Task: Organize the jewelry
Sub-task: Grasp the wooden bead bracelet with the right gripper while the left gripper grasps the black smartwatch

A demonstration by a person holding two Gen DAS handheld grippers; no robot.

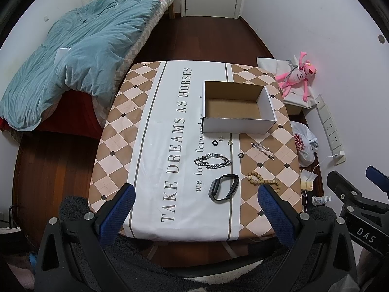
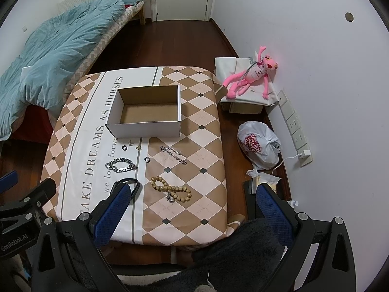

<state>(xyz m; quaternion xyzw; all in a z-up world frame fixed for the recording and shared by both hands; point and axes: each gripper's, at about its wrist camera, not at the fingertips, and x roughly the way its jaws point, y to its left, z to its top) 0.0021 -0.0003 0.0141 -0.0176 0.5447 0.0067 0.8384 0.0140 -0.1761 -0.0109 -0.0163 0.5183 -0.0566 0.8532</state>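
Observation:
An empty white cardboard box [image 1: 239, 123] [image 2: 145, 129] stands on the table. In front of it lie a silver chain bracelet [image 1: 213, 161] [image 2: 120, 165], a black smart band [image 1: 223, 187] [image 2: 135, 187], a wooden bead bracelet [image 1: 263, 181] [image 2: 170, 189], a crystal bracelet [image 1: 262, 150] [image 2: 173, 154], two small rings [image 1: 241, 155] [image 2: 147, 159] and small earrings [image 1: 229, 142] [image 2: 138, 146]. My left gripper [image 1: 197, 206] is open and empty above the table's near edge. My right gripper [image 2: 192, 206] is open and empty, beside it to the right.
The table [image 1: 155, 146] wears a checked cloth. A bed with a teal duvet [image 1: 73, 53] lies to the left. A pink plush toy [image 2: 250, 76], a plastic bag [image 2: 259, 144] and a wall power strip [image 2: 295, 126] are to the right on the floor side.

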